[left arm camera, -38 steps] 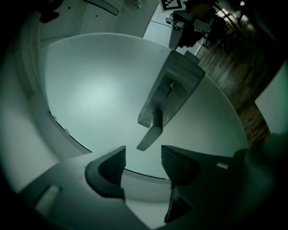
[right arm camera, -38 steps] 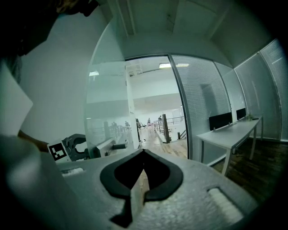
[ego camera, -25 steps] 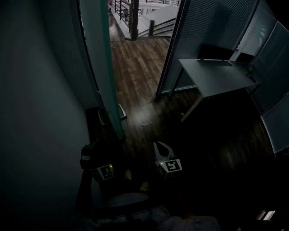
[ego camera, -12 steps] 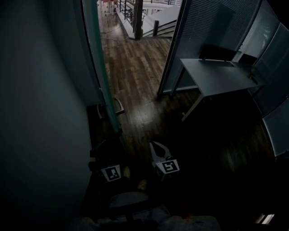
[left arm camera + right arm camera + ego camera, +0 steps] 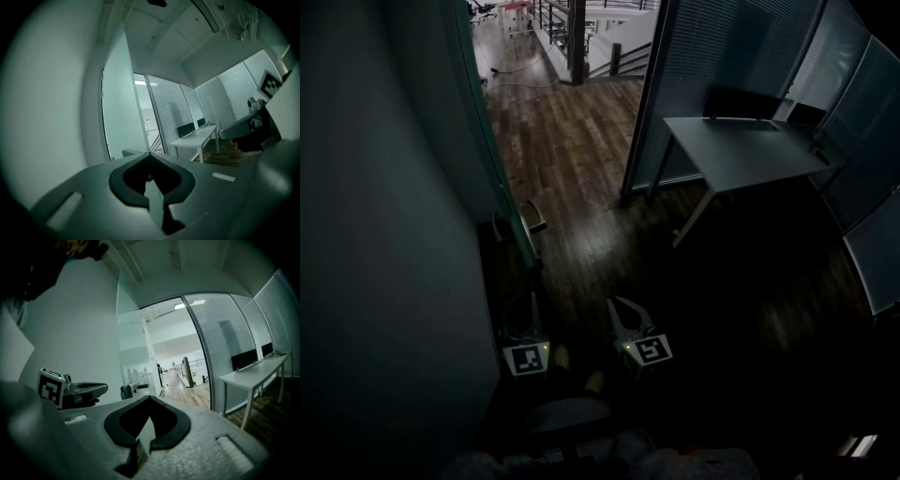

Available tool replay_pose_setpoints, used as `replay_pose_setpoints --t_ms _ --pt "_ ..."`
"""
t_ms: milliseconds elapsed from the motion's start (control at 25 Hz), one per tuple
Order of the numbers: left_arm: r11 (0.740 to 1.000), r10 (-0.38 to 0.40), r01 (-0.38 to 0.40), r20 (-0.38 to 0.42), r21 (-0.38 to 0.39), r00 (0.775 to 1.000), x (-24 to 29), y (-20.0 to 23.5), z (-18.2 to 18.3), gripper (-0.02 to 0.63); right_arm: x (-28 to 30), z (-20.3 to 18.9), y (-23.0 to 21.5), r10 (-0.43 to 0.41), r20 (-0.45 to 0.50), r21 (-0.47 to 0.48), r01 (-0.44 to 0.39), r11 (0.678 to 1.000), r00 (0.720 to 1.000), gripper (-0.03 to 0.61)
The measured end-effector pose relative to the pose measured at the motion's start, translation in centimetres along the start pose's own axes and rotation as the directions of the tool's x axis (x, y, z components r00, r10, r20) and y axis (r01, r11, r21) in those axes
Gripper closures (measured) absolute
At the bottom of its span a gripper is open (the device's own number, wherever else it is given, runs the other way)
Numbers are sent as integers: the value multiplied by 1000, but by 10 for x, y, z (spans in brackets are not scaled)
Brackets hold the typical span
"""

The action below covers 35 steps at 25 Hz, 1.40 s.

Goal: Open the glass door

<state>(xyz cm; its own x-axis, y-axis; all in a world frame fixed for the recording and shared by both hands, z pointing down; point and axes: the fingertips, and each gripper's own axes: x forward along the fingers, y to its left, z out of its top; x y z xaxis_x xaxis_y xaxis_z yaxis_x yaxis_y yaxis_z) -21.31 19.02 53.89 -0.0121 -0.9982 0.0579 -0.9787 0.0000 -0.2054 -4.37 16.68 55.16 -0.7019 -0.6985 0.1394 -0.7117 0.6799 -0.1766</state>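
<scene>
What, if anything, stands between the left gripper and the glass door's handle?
Nothing visible: only dark floor shows between the shut, empty left gripper and the handle on the glass door.

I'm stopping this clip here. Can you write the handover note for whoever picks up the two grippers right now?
Left gripper: shut, empty, clear of the handle.
Right gripper: shut, empty, beside the left one.
Glass door: swung back close to the wall; the way through is free.
Done: the door looks open.
Left: probably nothing; nudge it wider only if needed.
</scene>
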Motion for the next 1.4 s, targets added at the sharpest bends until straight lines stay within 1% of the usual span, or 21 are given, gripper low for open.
replay_pose_setpoints --t_ms 80,240,360,560,920,1080,1400 --pt "998 -10 10 -8 -58 1000 -3 -4 2 611 -7 2 1 -4 8 1 4 1000 1000 577" --pt "993 -38 36 -11 -112 999 -10 -19 5 611 -19 0 3 -10 16 1 10 1000 1000 577" --pt "983 -63 59 -21 -172 998 -12 -28 8 611 -26 0 5 -13 20 0 13 1000 1000 577" --pt "971 -93 88 -13 -224 996 -17 -40 17 611 -37 4 5 -29 28 -5 29 1000 999 577" --pt "973 -140 138 3 -184 990 -18 -51 21 611 -42 3 -4 -71 42 3 71 997 997 577" --pt "974 -138 137 8 -179 990 -20 -51 26 611 -44 4 -4 -72 40 -1 72 997 997 577" --pt "977 -133 133 5 -165 991 -20 -53 25 611 -46 3 -5 -68 44 -5 69 998 997 577"
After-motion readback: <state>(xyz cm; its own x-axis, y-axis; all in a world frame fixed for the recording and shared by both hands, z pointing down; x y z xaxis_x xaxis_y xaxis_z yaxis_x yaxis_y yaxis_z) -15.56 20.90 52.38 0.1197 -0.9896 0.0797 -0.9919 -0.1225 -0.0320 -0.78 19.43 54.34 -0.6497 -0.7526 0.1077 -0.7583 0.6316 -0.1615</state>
